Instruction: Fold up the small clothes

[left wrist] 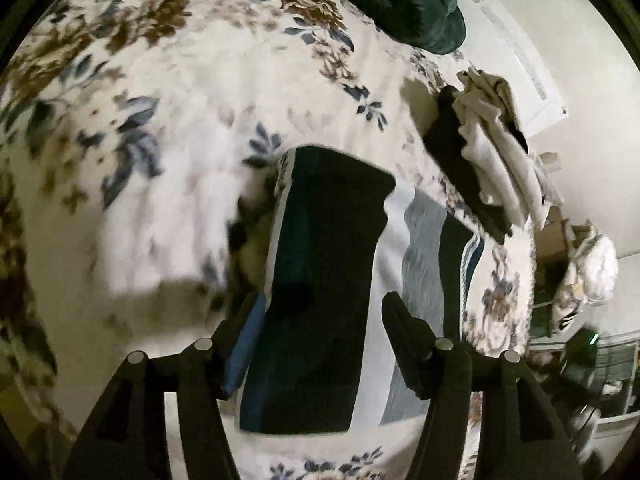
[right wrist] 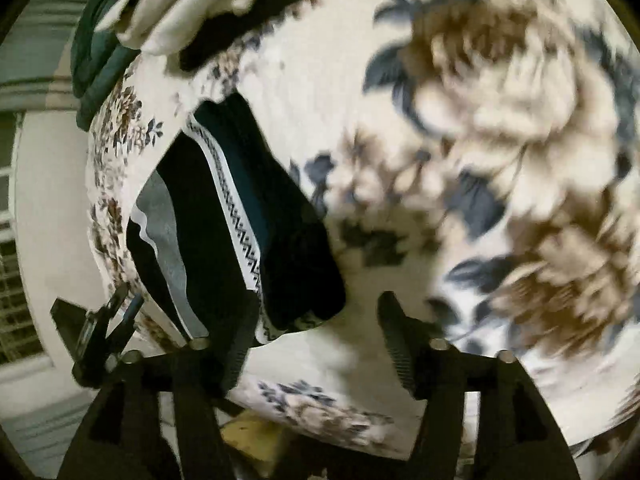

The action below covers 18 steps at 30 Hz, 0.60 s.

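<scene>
Left claw [left wrist: 316, 344] spread wide, grasping nothing, poised directly above the dark folded garment [left wrist: 324, 280]; fingers [left wrist: 404, 340] straddling the cloth without visible contact, probably to press or release a completed fold. Garment lying flat on the floral bedspread [left wrist: 180, 140], dark panels uppermost, white patterned trim [right wrist: 236, 216] along one fold line, grey-and-white section exposed toward the right of the left claw. Right claw [right wrist: 316, 340] likewise spread and empty, garment just ahead and to its left, nearest corner close to the left finger [right wrist: 240, 340]; contact not determinable. Left claw also visible from the right wrist view, low and far left. Stack of pale and dark clothes [left wrist: 488, 152] ahead and right of the left claw, well apart, judged sorted aside. Green cushion [left wrist: 400, 0] far ahead. Fold judged nearly finished; blur obscures the surrounding detail
</scene>
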Available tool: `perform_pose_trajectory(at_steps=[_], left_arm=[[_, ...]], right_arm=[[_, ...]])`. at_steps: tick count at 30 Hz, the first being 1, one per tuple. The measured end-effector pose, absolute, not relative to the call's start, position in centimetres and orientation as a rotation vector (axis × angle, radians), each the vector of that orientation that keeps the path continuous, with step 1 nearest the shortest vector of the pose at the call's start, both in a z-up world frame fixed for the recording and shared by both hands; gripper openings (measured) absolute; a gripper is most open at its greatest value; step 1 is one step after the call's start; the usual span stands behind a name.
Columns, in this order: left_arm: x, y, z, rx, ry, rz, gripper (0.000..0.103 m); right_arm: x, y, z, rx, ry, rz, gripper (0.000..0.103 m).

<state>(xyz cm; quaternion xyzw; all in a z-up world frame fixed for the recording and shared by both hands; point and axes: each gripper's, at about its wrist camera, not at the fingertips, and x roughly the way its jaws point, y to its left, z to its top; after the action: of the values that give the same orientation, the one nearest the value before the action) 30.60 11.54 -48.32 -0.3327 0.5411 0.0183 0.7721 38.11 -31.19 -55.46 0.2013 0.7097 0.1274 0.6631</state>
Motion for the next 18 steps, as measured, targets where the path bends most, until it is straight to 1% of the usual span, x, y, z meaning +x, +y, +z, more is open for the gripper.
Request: perform_pose_trajectory(at_steps=[2,5,7,10,11,12,13,14,17,18], left_arm=[[30.3,10.7,-48.8,-0.704,1.182,0.057,0.058],[30.6,10.2,-50.0,-0.690,1.190,0.079,0.058],[31.0,10.1,-50.5,-0.682,1.178,0.102,0.058],[31.8,10.5,-51.4,-0.686,1.164,0.124,0.058],[32.0,10.8,-51.5,-0.696,1.152,0.128,0.058],[32.0,11.0,-51.4,-0.702,1.147,0.129,0.058],[32.2,11.2,-51.4,-0.706,1.143,0.133,0.058],[32.3,11.5,-51.4,-0.708,1.136,0.134,0.058],[32.0,12.0,-51.0,-0.699,1.124,0.138,0.058],[31.9,12.1,-51.1,-0.697,1.126,0.142,0.058]], right_arm=[[40.9,-29.9,-54.7,0.401,1.570,0.314,0.070],[46.1,-25.9,-55.1,0.321,1.508,0.396,0.070],[49.5,-22.7,-56.6,0.267,1.491,0.449,0.070],[52.9,-18.8,-59.5,0.272,1.536,0.486,0.070],[53.8,-17.5,-60.6,0.268,1.558,0.500,0.068],[54.3,-16.9,-60.9,0.246,1.554,0.486,0.061],[54.5,-16.5,-61.0,0.229,1.548,0.485,0.031],[54.8,-16.3,-60.8,0.221,1.532,0.477,0.013],[54.8,-16.5,-58.6,0.197,1.431,0.411,0.011],[55.2,-16.6,-58.3,0.178,1.423,0.390,0.011]])
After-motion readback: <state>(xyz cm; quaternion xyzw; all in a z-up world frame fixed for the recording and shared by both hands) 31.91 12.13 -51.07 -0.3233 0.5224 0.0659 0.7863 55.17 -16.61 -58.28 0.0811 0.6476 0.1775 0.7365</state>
